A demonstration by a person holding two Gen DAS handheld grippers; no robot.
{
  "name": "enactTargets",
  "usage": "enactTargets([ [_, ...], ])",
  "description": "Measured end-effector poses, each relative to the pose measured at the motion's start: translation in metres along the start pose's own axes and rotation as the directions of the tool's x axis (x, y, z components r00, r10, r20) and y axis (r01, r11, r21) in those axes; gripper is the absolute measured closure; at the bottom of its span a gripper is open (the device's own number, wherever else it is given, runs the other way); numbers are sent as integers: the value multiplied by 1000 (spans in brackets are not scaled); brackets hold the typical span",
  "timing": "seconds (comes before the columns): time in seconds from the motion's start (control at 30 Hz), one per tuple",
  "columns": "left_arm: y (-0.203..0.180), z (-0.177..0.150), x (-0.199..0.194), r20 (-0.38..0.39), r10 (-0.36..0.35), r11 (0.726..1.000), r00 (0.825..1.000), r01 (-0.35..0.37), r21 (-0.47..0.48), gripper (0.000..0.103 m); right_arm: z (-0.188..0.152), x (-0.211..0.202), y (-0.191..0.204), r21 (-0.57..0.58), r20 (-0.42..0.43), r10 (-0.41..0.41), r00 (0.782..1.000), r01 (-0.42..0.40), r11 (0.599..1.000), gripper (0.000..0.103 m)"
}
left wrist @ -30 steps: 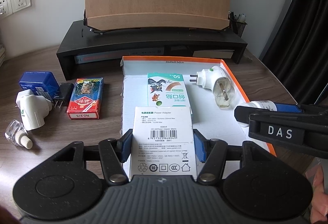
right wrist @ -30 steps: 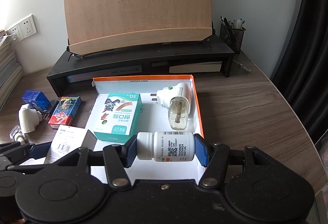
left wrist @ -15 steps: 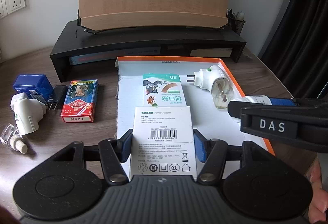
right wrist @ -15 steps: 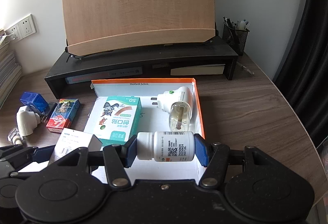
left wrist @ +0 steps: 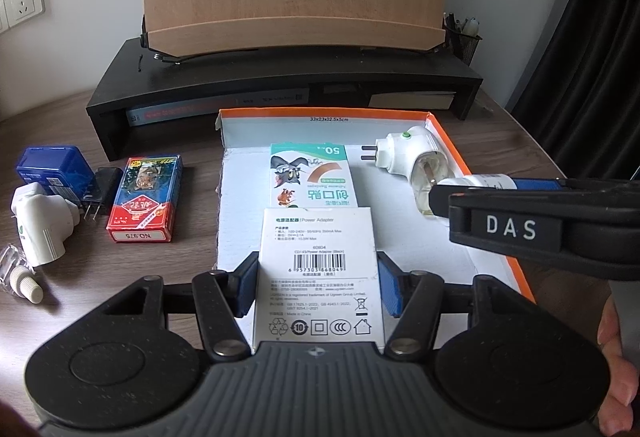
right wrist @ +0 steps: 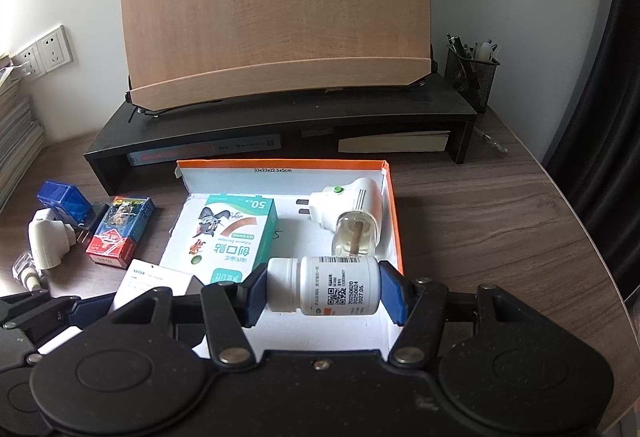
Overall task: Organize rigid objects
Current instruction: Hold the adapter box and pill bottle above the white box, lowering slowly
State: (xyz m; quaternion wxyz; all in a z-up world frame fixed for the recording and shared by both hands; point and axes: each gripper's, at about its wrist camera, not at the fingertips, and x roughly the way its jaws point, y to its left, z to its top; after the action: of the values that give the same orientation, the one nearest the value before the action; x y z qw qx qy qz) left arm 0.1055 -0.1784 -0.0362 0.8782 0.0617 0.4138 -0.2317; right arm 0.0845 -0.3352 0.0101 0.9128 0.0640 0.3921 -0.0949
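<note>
Power adapter box [left wrist: 318, 273], white, clamped between the blue pads of the left claw [left wrist: 318, 283], held above the near edge of the orange-rimmed tray [left wrist: 452, 141]. Printed face up: "Power Adapter", a barcode, "Made in China", a row of recycling and certification marks. Long axis running away from the camera toward the tray's far wall, text upright to this view. Inside the tray, teal bandage box [left wrist: 310, 177] lying flat just beyond it, marked "50" and "Adhesive Bandages" with cartoon art, printing upside down from here. White plug-in vaporiser [left wrist: 408, 157] in the far right corner, prongs pointing left, clear bottle toward the near right. Tray wall printed "33x23x12.5x5cm". On the desk [left wrist: 192, 205] to the left: red card pack [left wrist: 146, 205] reading "NO.975", blue box [left wrist: 50, 167], black plug [left wrist: 100, 193], second white vaporiser [left wrist: 38, 225]. Right claw [left wrist: 452, 199] entering from the right, arm lettered "DAS".

From the right wrist: white pill bottle [right wrist: 324, 291] gripped end to end by the right claw [right wrist: 322, 293], lying sideways over the tray's near right part, cap to the left, base to the right. Label showing a barcode, a QR code, dates "20250620", "20250624", "2027.05.". Left claw [right wrist: 60, 311] at lower left, closed on the adapter box. Behind the tray, black riser [right wrist: 280, 125] carrying a wooden board [right wrist: 276, 9]; mesh pen cup [right wrist: 472, 73] at its right end.
</note>
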Motion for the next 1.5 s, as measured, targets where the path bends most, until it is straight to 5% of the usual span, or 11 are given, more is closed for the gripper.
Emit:
enactTargets([
  [1.5,-5,4,26,-35,26,999,999,-28,-46,43,13,34,2,-50,-36,59,998,-61,997,34],
])
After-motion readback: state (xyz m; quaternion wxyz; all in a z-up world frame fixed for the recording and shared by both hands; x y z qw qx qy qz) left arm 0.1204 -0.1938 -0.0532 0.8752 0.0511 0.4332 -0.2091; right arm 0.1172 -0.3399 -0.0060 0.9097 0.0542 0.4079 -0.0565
